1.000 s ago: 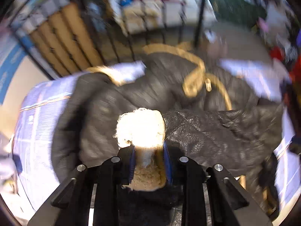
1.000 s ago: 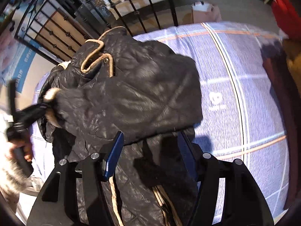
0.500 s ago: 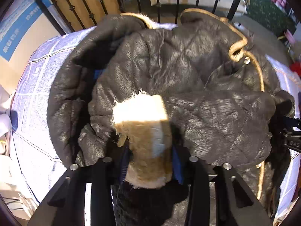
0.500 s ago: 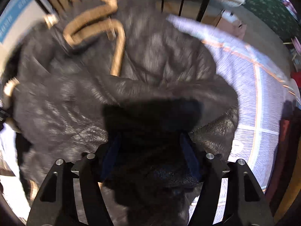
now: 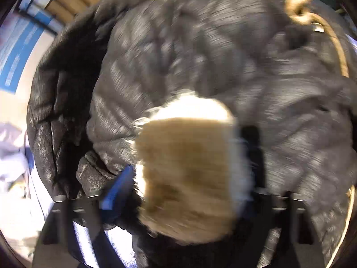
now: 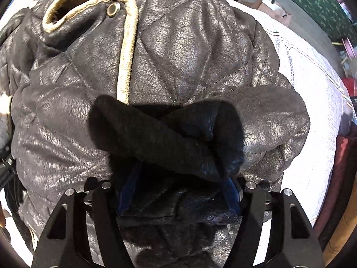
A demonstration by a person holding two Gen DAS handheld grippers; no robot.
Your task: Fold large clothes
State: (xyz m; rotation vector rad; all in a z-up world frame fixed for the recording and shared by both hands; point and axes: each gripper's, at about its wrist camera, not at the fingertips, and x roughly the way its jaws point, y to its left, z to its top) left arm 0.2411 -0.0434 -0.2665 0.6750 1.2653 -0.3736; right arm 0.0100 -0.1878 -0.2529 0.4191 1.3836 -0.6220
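L view, blurred: we see the black quilted jacket [image 5: 223, 55] heaped on the bed, filling most of the view. Left gripper [image 5: 185, 174] points steeply down over it. Its fingers [image 5: 116, 187] are opening, now wide; the furry tan cuff [image 5: 187, 169] sits between them, and we can't tell if the pads touch it.

R view, sharp: same jacket [image 6: 178, 51] on the pale checked bedcover [image 6: 312, 89], tan trim [image 6: 127, 51] and 1 snap [image 6: 113, 8] at upper L. Right gripper [image 6: 178, 183] points straight down, fingers [image 6: 231, 192] opening at mid width around a dark sleeve end [image 6: 169, 134]; grip unclear.
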